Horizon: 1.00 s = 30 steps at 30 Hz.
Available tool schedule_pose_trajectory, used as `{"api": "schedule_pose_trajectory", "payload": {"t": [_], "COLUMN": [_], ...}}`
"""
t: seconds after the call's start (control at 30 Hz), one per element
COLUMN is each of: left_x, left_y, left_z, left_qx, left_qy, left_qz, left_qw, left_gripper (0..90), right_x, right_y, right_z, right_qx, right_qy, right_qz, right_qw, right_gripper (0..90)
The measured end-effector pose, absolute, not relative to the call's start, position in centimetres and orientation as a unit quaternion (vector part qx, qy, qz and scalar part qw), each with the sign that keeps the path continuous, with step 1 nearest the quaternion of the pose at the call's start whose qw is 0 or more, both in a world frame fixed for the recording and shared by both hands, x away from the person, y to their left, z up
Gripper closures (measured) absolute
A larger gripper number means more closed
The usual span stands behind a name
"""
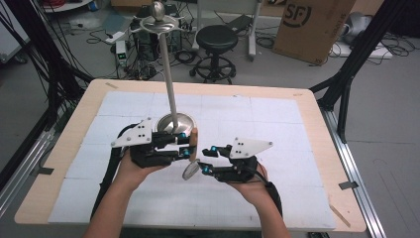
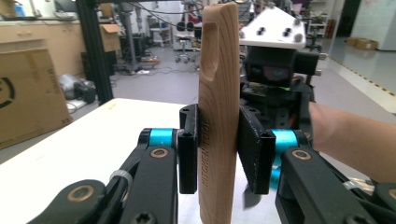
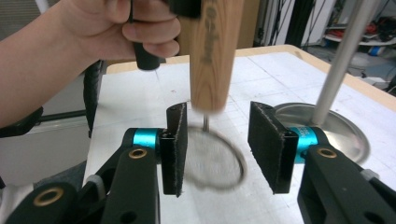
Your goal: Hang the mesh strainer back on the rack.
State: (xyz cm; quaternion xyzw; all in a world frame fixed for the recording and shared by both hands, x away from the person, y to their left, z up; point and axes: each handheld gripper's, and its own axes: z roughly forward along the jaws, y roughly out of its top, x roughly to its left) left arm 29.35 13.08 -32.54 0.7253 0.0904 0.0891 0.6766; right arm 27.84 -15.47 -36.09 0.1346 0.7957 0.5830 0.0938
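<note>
Far left of the high view: tan rim of the surface (image 1: 59, 148), white padded sheet (image 1: 257, 119) over most of it. Next along, left hand-held gripper (image 1: 187, 147), grey three-cornered plate on top, carried in the person's left hand (image 1: 132, 166). Pinching the wooden handle (image 2: 218, 112) of a small strainer, both black pads pressed flat on its sides, as seen in the left gripper view. Handle upright there, a slot near its rounded top, "KITCHEN TOOL" printed down its lower part. Just behind this hand-held gripper in the high view, a metal stand (image 1: 174, 122): round shiny base on the sheet, thin pole rising to a crossbar and ball at the top.

Middle of the high view: handle end poking up beside the stand's base, wire mesh ring (image 1: 190, 170) hanging below and between the two hand-held grippers. In the right gripper view, blurred ring (image 3: 212, 161) low over the sheet, between the jaws but touching neither pad.

Further right: right hand-held gripper (image 1: 204, 159), held in the right hand (image 1: 250, 181), jaws spread, pads clear of the strainer. Stand's base and pole at the right edge of the right gripper view, left hand gripping its tool at upper left.
</note>
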Motion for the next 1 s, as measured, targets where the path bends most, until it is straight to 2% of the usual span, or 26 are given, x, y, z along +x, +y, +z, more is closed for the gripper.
{"api": "schedule_pose_trajectory", "payload": {"t": [0.47,1.0], "left_x": [30.2,32.5], "left_y": [19.9,22.3], "left_z": [-30.7,-27.2], "left_qx": [0.703,0.696], "left_qy": [0.159,0.196], "left_qz": [0.15,0.195], "left_qw": [0.677,0.662], "left_gripper": [70.7,70.6], "right_x": [27.0,27.2], "right_y": [-20.9,-21.7], "right_z": [-37.2,-37.4], "right_qx": [0.182,0.196], "right_qy": [0.774,0.775], "right_qz": [0.592,0.586], "right_qw": [0.129,0.132], "right_gripper": [48.9,40.4]}}
